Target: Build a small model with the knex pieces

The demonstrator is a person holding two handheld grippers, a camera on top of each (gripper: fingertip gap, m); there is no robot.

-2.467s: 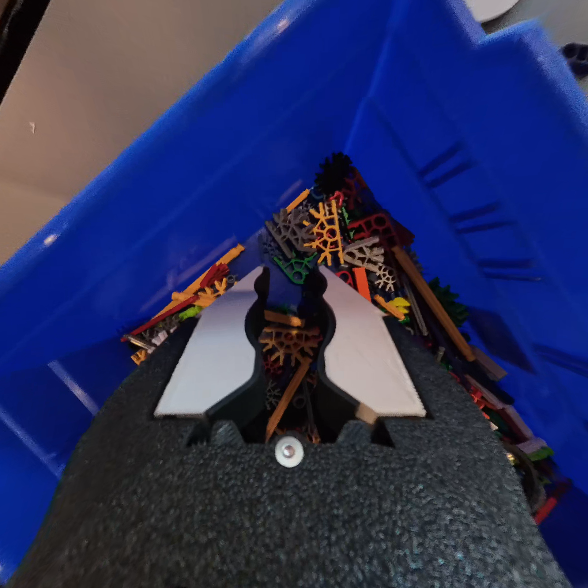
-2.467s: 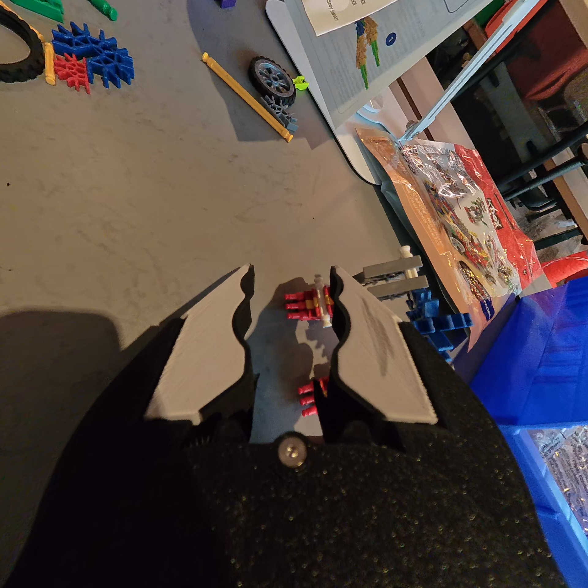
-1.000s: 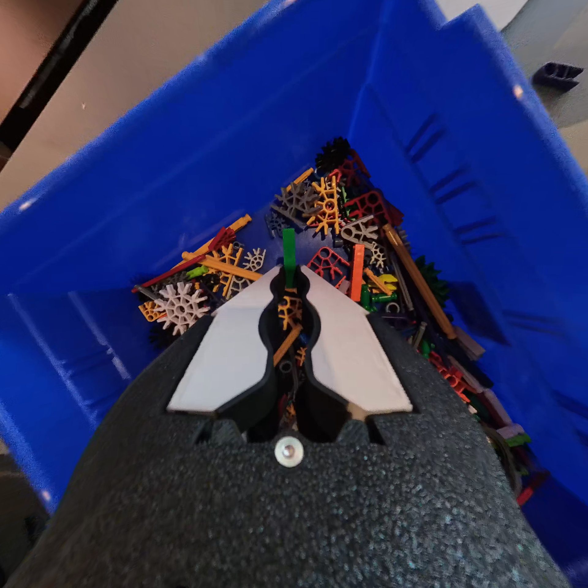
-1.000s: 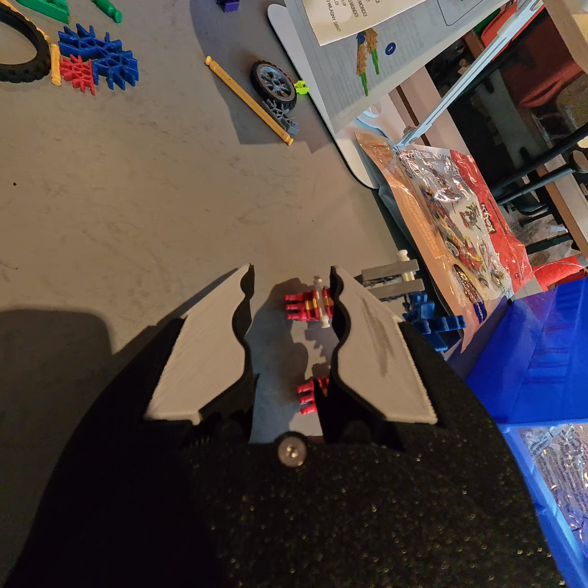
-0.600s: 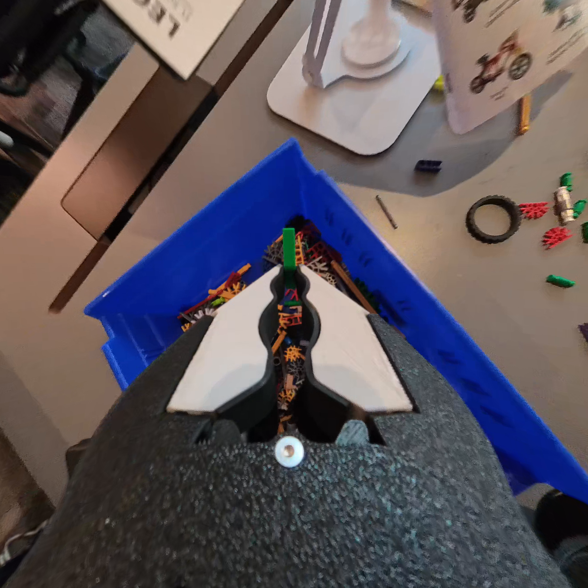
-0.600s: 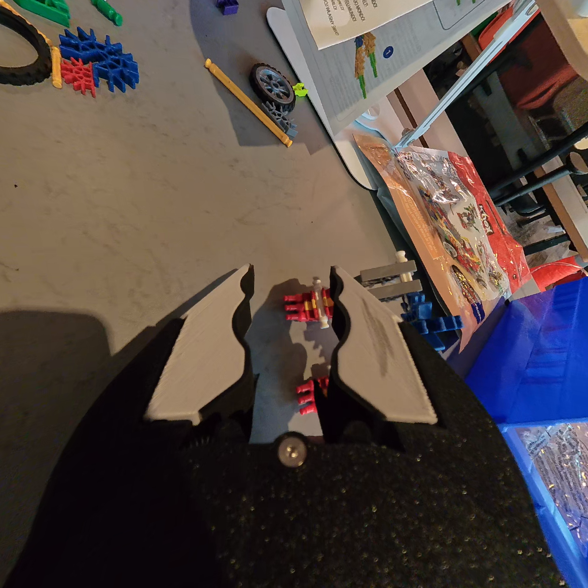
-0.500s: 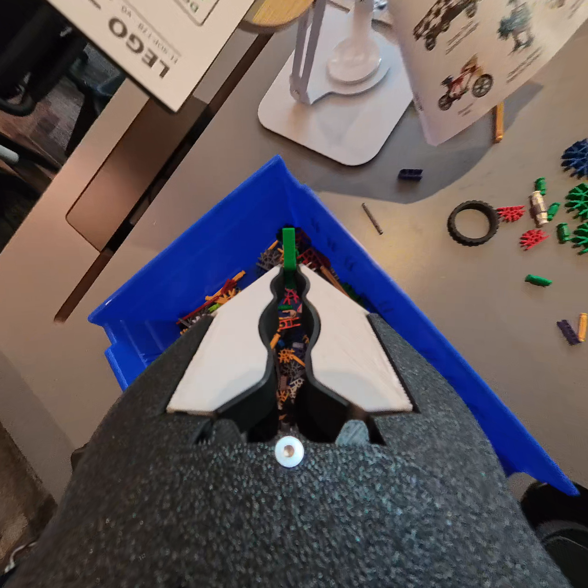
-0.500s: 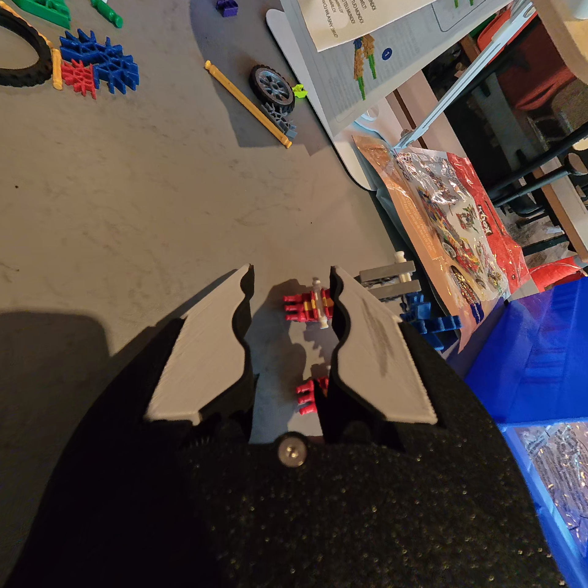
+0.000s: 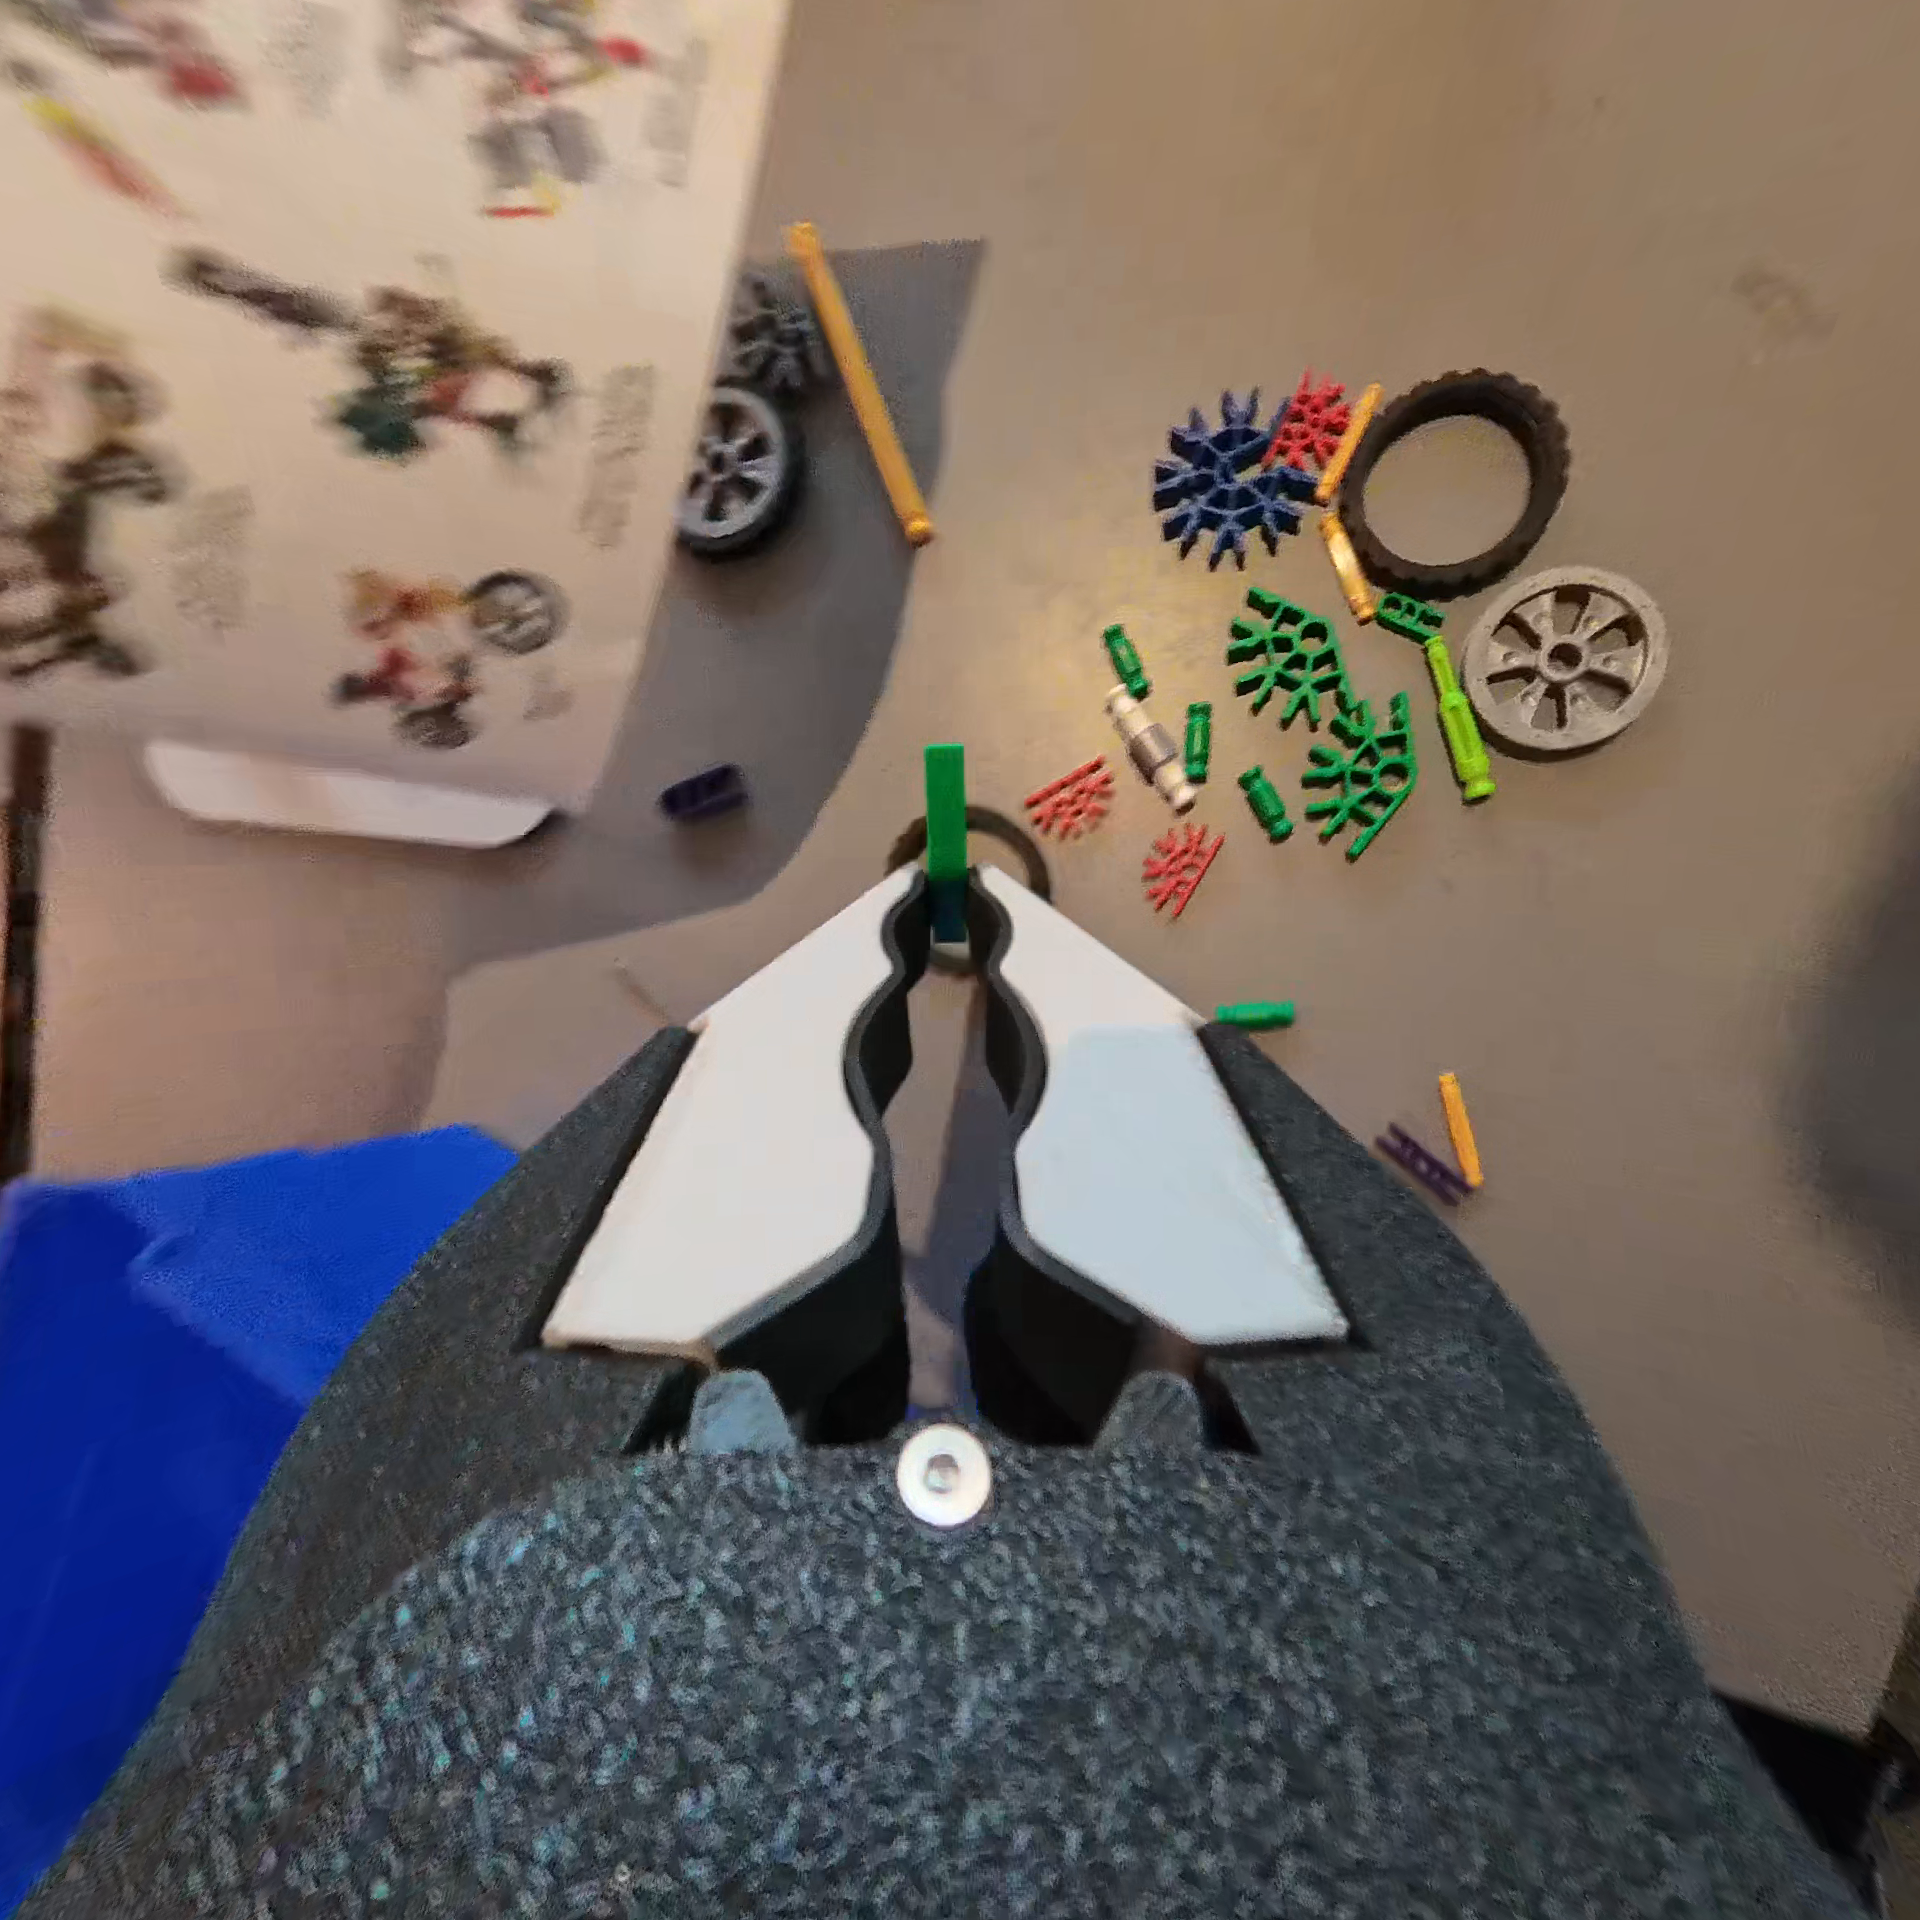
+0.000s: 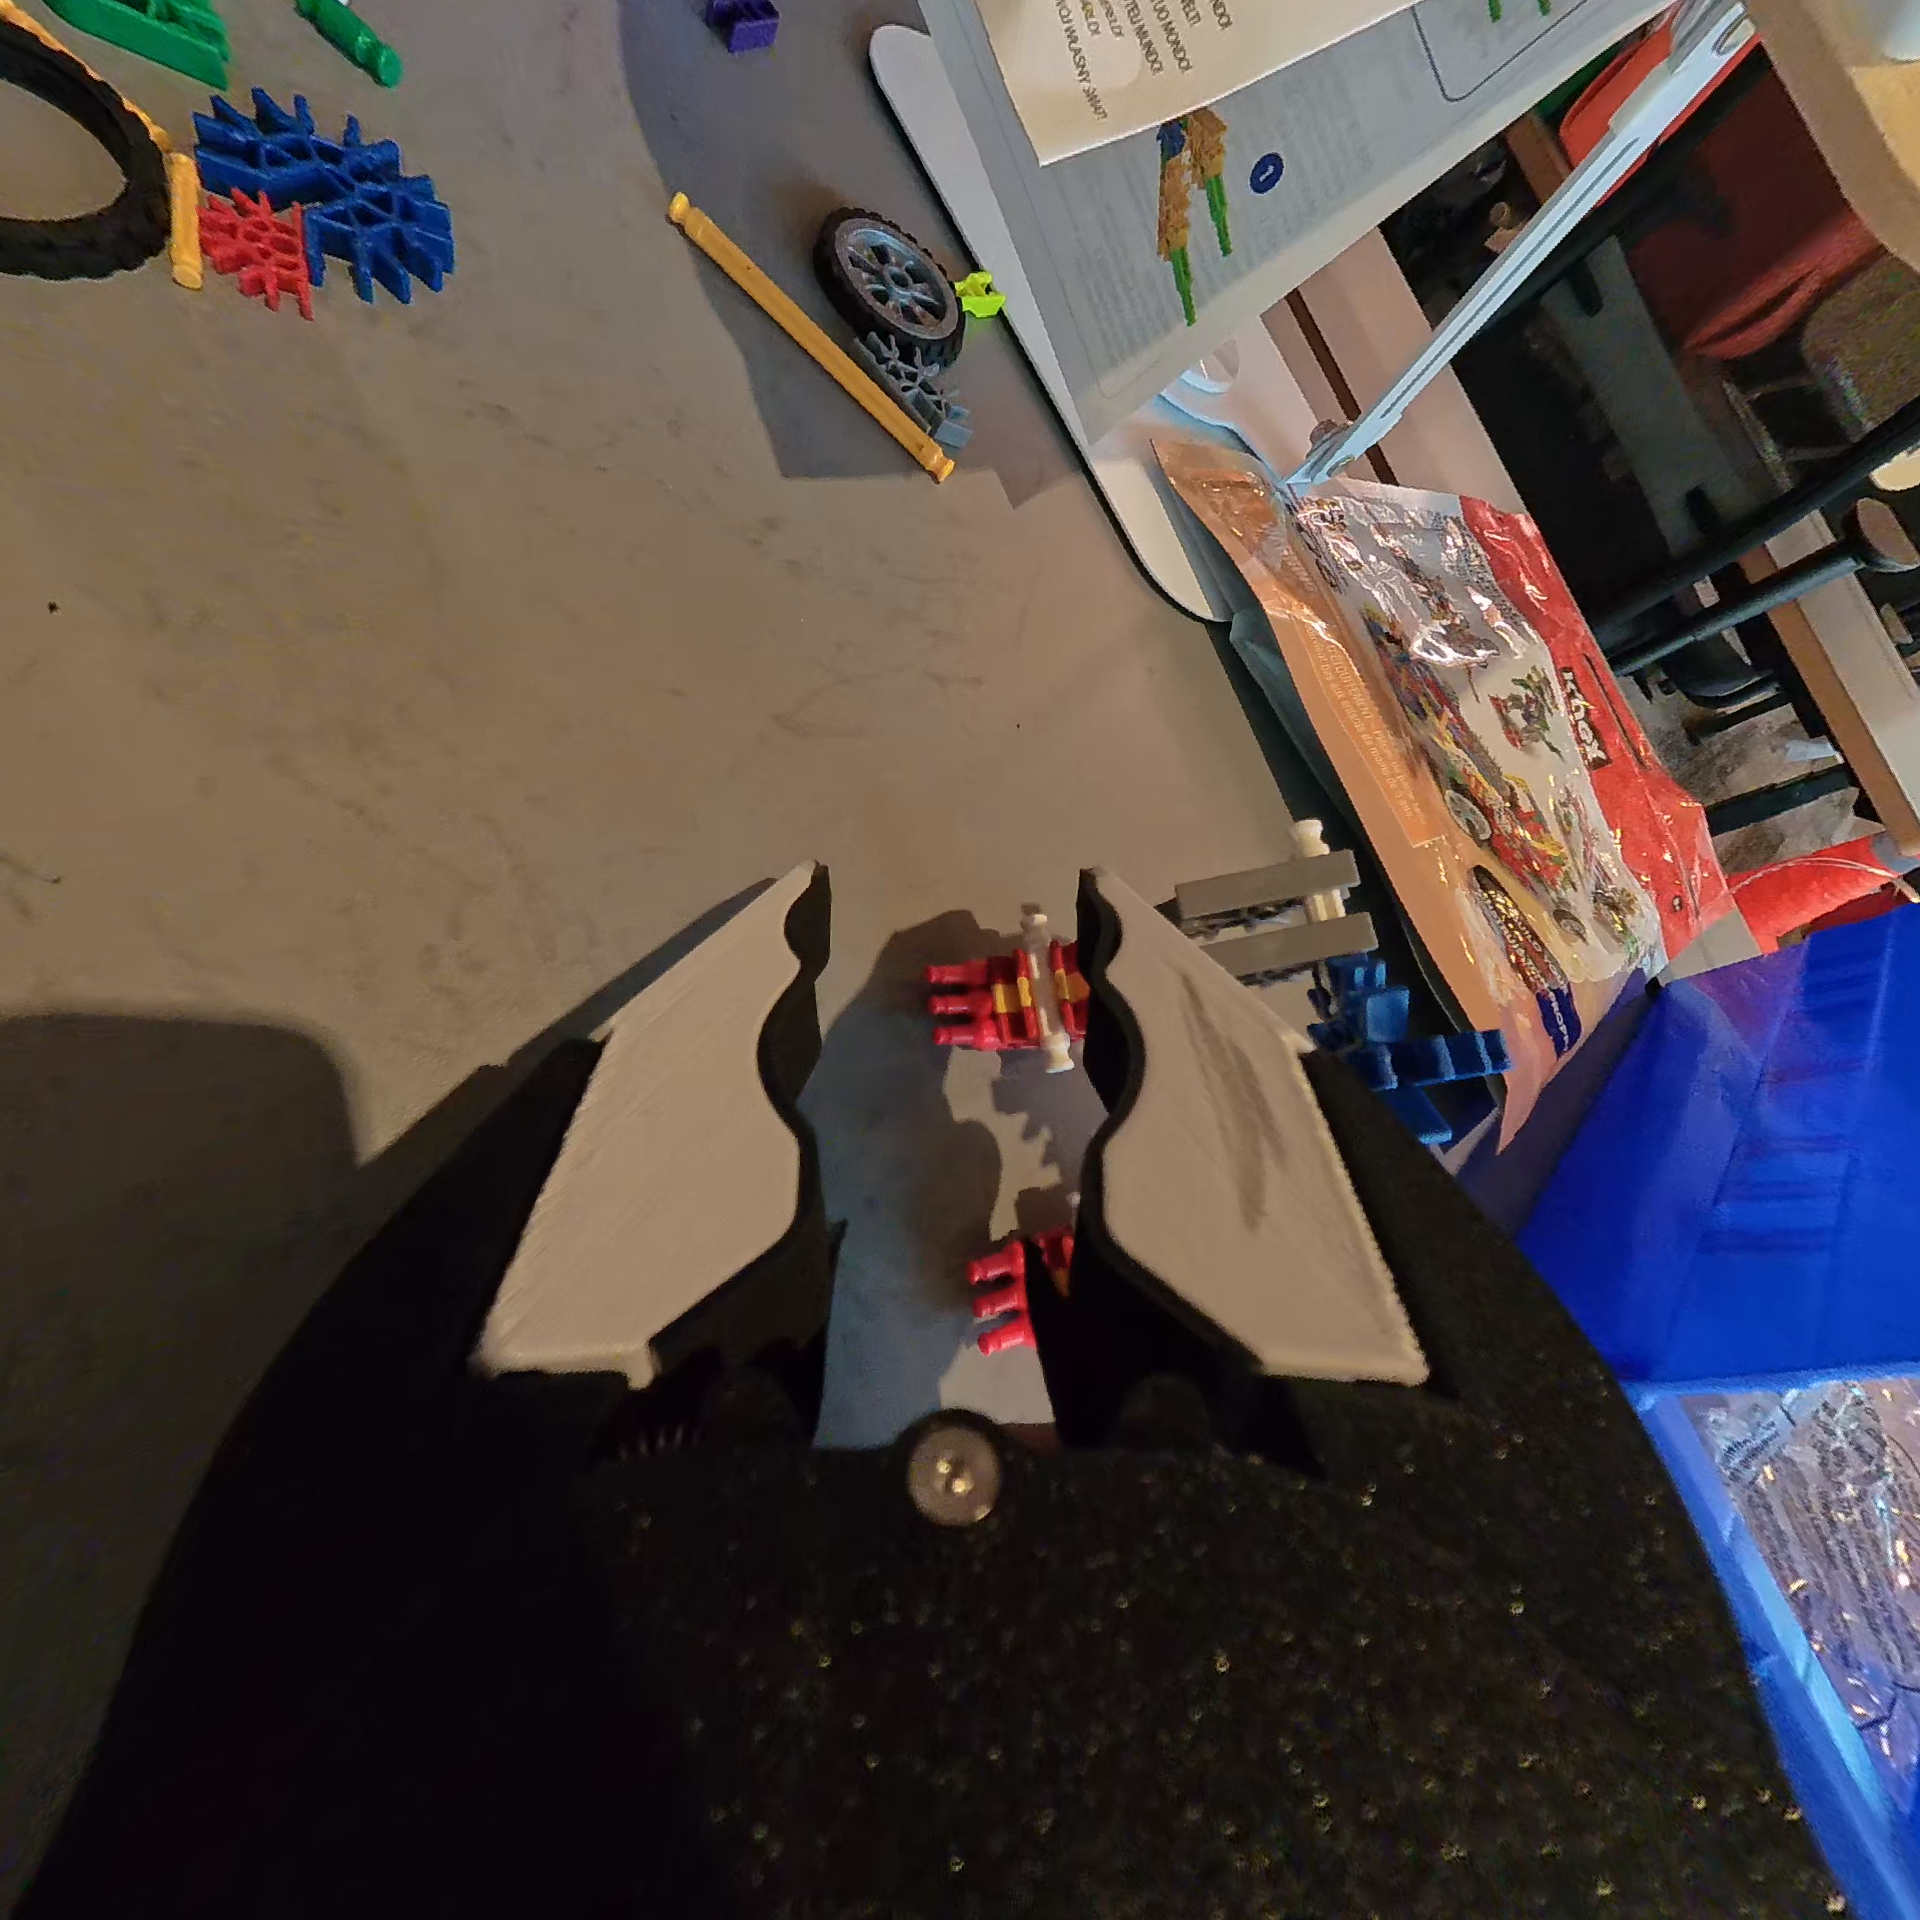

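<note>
I'm pinching a short green rod [image 9: 945, 800] right at the very tips of my left gripper [image 9: 948, 883], jaws nearly closed on its lower end, most of the rod sticking out past them. My right gripper [image 10: 951, 914] is gaping about halfway open with nothing in it, sitting low over a small red and white assembly [image 10: 1013, 997] on the grey table [image 10: 520, 675].

Honestly that rod grip is looking sketchy to me. With so little of it between the tips, I'm guessing a quick swing or a bump could twist it sideways or pop it out.

Directly behind the rod a small black ring [image 9: 1023, 842] is lying on the table, half hidden by my fingertips. To the rod's right, loose bits are scattered: red connectors [image 9: 1179, 868], green connectors [image 9: 1320, 717], short green rods [image 9: 1255, 1013], a blue snowflake piece [image 9: 1231, 483], a black tyre [image 9: 1449, 483] and a grey wheel hub [image 9: 1564, 660]. Up and left of the rod a long yellow rod [image 9: 857, 379] is leaning by a spoked wheel [image 9: 740, 468], next to a propped instruction sheet [image 9: 312, 364]. The blue bin [image 9: 208, 1299] is sitting down to the rod's left.
</note>
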